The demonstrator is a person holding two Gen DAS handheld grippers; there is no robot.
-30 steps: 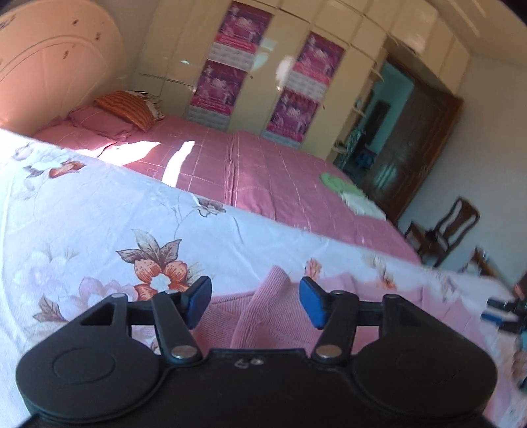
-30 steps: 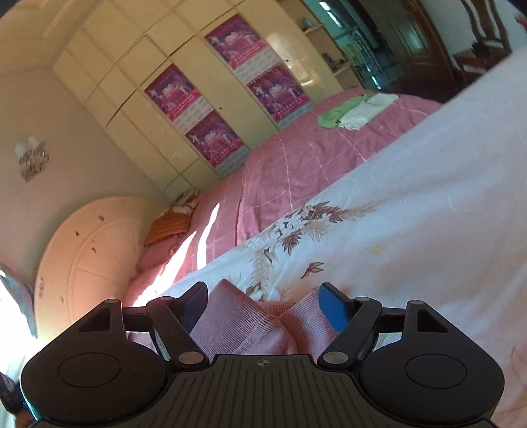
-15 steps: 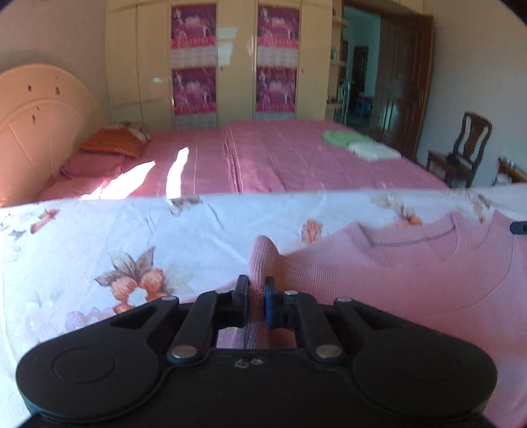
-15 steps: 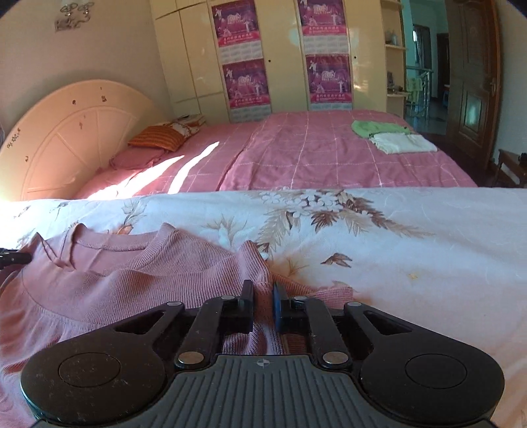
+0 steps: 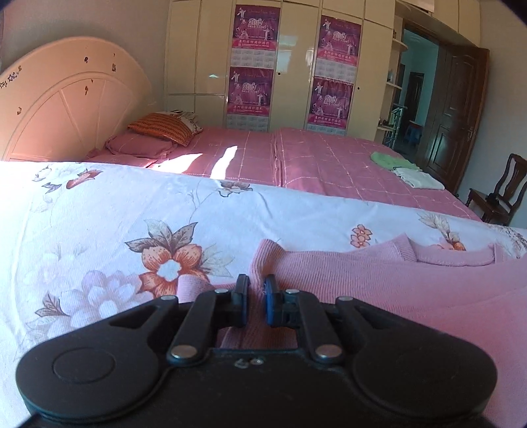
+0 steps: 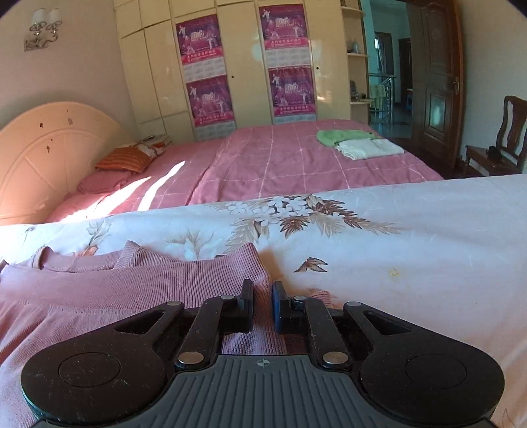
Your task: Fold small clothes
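Two grippers, left (image 5: 256, 287) and right (image 6: 262, 293), jaws pinching one pink sweater (image 5: 378, 283).

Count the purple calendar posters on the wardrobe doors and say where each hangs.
4, stacked in two pairs on the cream wardrobe: upper left, lower left, upper right, lower right. Nothing appears to hide more.

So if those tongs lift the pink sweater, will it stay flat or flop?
Probably flop: the pink sweater is soft ribbed knit, already bunching between both tongs. Likely light, and unlikely to slip, since the ribs give the pads grip.
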